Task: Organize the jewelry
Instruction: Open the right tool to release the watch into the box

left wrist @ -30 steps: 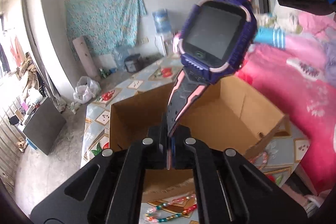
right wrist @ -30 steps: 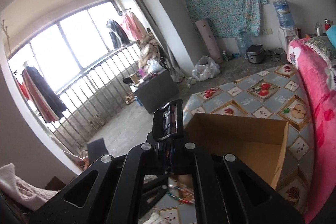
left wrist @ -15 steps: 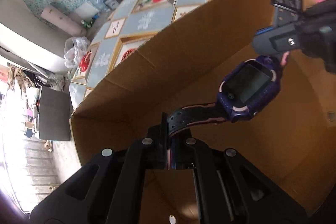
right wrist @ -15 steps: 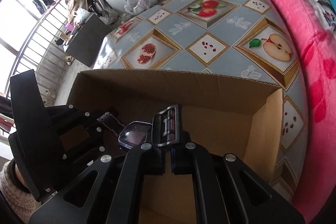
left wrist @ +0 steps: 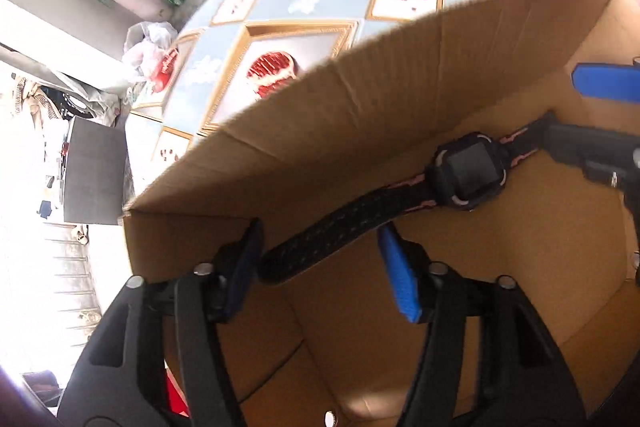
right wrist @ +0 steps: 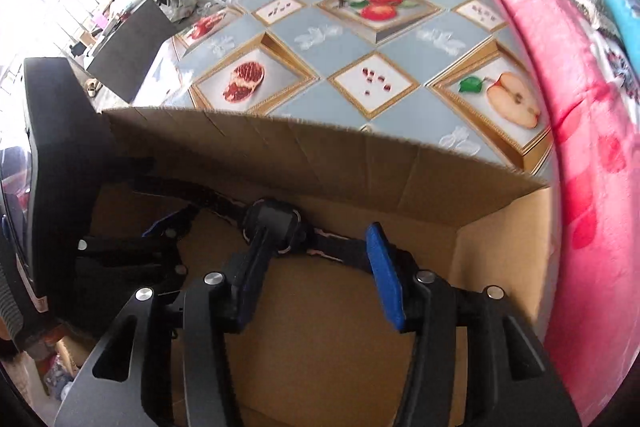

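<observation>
1. Left gripper has its jaws opening now; the blue pads stand apart, and the holed end of the watch strap lies between them without being pressed.
2. Right gripper is also opening. Its pads are apart around the other strap end, near the buckle, and I see no pressure on it either.
3. The watch lies inside the cardboard box, close to the far wall, its dark square face turned up. I judge that it rests on the box floor, or nearly, but the contact itself is hard to read.
4. The relation that matters: the long axis of the watch runs from one gripper to the other, along the far wall of the box. Each gripper straddles one end of this axis, so neither is really nearer to the watch body; in the right wrist view the face sits just behind the left finger of that gripper.
5. The box stands on a table with a fruit-pattern cloth, and a pink blanket is beside it.
6. My judgement: the placing of the watch is almost finished. Next, both grippers should lift straight out with the jaws wide, so that no pad catches the strap and drags the watch up.
</observation>
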{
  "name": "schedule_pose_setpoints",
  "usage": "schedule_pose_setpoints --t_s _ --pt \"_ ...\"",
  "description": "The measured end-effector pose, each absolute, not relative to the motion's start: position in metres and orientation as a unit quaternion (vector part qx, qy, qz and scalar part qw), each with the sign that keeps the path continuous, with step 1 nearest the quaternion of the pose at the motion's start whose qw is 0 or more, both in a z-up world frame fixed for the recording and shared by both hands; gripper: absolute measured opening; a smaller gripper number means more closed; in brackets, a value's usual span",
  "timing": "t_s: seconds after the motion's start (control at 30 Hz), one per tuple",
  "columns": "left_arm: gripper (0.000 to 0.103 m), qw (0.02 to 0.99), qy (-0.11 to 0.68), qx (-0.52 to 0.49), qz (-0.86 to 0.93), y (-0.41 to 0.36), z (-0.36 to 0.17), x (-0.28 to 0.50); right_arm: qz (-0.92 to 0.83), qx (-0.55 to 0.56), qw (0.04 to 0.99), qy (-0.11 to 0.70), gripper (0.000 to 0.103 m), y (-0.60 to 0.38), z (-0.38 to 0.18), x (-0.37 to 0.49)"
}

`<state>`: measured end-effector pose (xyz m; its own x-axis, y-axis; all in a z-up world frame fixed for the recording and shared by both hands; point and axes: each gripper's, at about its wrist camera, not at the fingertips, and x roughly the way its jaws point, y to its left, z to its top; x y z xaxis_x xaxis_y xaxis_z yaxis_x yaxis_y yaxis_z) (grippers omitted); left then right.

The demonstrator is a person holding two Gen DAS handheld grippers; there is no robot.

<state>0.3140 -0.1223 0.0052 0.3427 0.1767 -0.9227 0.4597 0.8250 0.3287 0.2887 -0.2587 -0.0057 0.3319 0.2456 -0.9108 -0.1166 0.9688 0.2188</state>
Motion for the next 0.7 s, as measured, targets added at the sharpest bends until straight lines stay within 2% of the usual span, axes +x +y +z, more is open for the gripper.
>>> schedule_pose_setpoints --t_s 0.3,0.5,0.6,0.67,0.7 --pt "0.069 0.829 0.497 0.232 -0.105 -0.103 0.056 0.294 0.097 0.06 0.851 0.512 0.049 -0.276 0.032 0.27" --pt "0.073 0.869 0.448 0.144 -0.152 -0.079 0.104 0.25 0.12 0.092 0.878 0.455 0.049 -0.295 0.071 0.216" --pt "0.084 0.891 0.402 0.096 -0.187 -0.051 0.129 0.213 0.145 0.106 0.897 0.403 0.068 -0.305 0.094 0.163" --pt "0.086 0.903 0.374 0.068 -0.202 -0.034 0.137 0.18 0.155 0.105 0.907 0.377 0.081 -0.309 0.101 0.131" --pt "0.087 0.904 0.37 0.061 -0.205 -0.028 0.134 0.173 0.157 0.105 0.91 0.368 0.083 -0.311 0.1 0.113"
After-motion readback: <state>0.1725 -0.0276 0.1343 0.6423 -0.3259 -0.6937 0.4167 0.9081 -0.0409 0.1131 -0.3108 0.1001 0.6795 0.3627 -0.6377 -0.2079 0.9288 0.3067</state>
